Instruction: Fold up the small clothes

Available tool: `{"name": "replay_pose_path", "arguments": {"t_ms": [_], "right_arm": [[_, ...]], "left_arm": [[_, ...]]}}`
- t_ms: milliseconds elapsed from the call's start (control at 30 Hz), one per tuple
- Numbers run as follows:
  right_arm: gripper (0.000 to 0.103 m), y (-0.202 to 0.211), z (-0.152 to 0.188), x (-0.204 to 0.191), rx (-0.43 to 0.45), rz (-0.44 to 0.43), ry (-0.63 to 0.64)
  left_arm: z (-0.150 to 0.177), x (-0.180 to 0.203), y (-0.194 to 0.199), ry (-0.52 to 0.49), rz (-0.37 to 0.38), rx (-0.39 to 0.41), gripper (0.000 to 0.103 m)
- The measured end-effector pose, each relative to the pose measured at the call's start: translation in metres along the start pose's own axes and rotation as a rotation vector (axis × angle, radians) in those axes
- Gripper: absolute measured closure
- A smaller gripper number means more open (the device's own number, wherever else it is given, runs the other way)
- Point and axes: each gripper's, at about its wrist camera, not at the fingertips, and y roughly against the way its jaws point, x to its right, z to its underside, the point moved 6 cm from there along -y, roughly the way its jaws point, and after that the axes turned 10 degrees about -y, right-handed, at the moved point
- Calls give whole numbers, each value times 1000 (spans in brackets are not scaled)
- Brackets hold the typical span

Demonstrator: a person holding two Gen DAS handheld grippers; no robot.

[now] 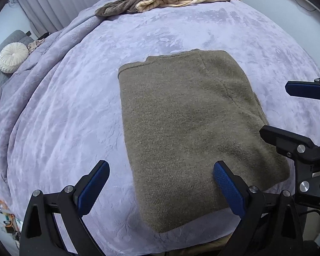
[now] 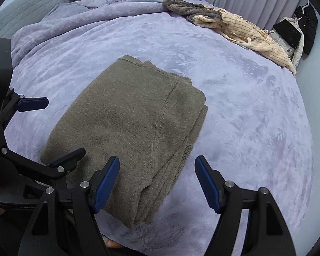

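On the lilac bedspread (image 1: 181, 27), olive sweater (image 1: 181, 117) folded narrow, near hem unfolded; left gripper (image 1: 160, 189) and right gripper (image 2: 157, 183) both released, holding nothing — risk: one-sided hem pinch, stacked layers sliding, fold skewed.

Both my views are evenly lit by soft, cool, rather dim light; no hard glare anywhere. The purple blanket (image 1: 181, 32) shows only a faint sheen. Shadows are weak, just a soft one under my left tool (image 1: 160, 183). The fisheye bulges the bed and blackens the corners. Focus is sharp, with no motion blur.
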Motion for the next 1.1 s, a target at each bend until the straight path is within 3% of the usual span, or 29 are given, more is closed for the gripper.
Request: {"name": "replay_pose_path", "arguments": {"t_ms": [600, 1100], "right_arm": [[27, -3, 9, -5, -38, 2, 54], [27, -8, 7, -2, -45, -5, 65]], "left_arm": [[7, -4, -4, 8, -8, -59, 5], [1, -2, -1, -8, -18, -49, 5]]}}
